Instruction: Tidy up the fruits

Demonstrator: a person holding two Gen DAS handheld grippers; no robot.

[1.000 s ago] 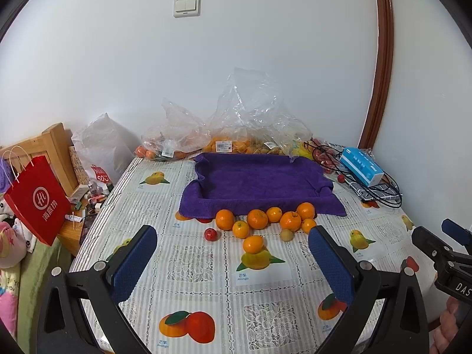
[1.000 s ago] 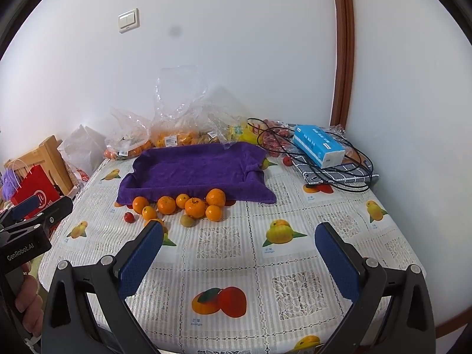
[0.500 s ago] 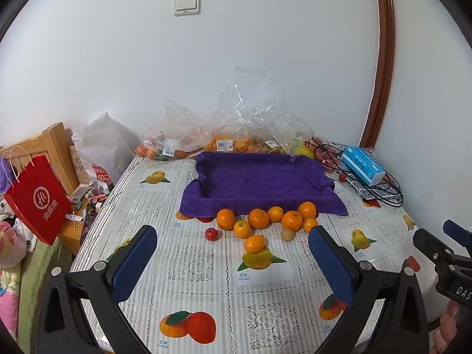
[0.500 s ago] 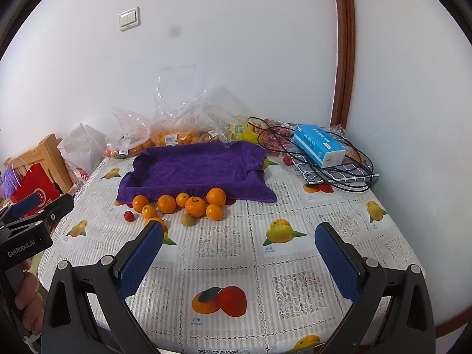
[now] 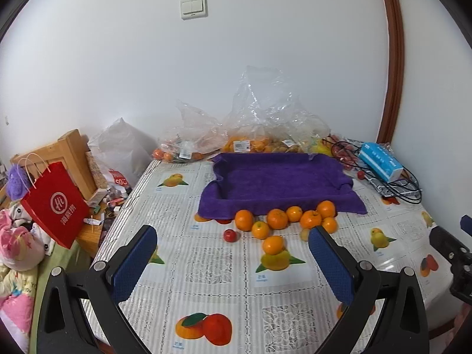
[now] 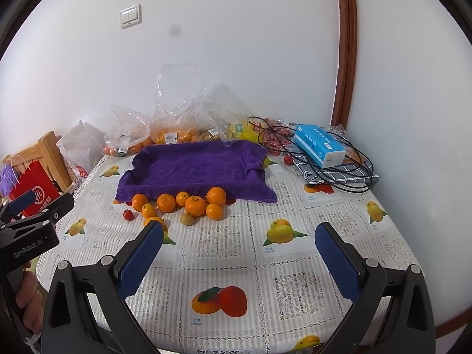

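Several oranges (image 5: 277, 219) (image 6: 195, 205) lie in a loose row on the table just in front of a purple towel-lined tray (image 5: 280, 177) (image 6: 191, 165). One orange (image 5: 273, 244) sits apart, nearer to me. A small red fruit (image 5: 230, 235) (image 6: 128, 214) lies at the left of the row, and a small brownish fruit (image 6: 187, 218) at its front. My left gripper (image 5: 233, 261) is open and empty, short of the fruit. My right gripper (image 6: 239, 258) is open and empty, over the tablecloth to the right of the fruit.
Clear plastic bags of fruit (image 5: 253, 135) line the wall behind the tray. A blue tissue box (image 6: 320, 144) and black cables (image 6: 348, 174) lie at the back right. A red paper bag (image 5: 56, 203) and a wooden frame (image 5: 67, 153) stand off the table's left edge.
Both grippers have drifted very slightly; the fruit and tray have not moved.
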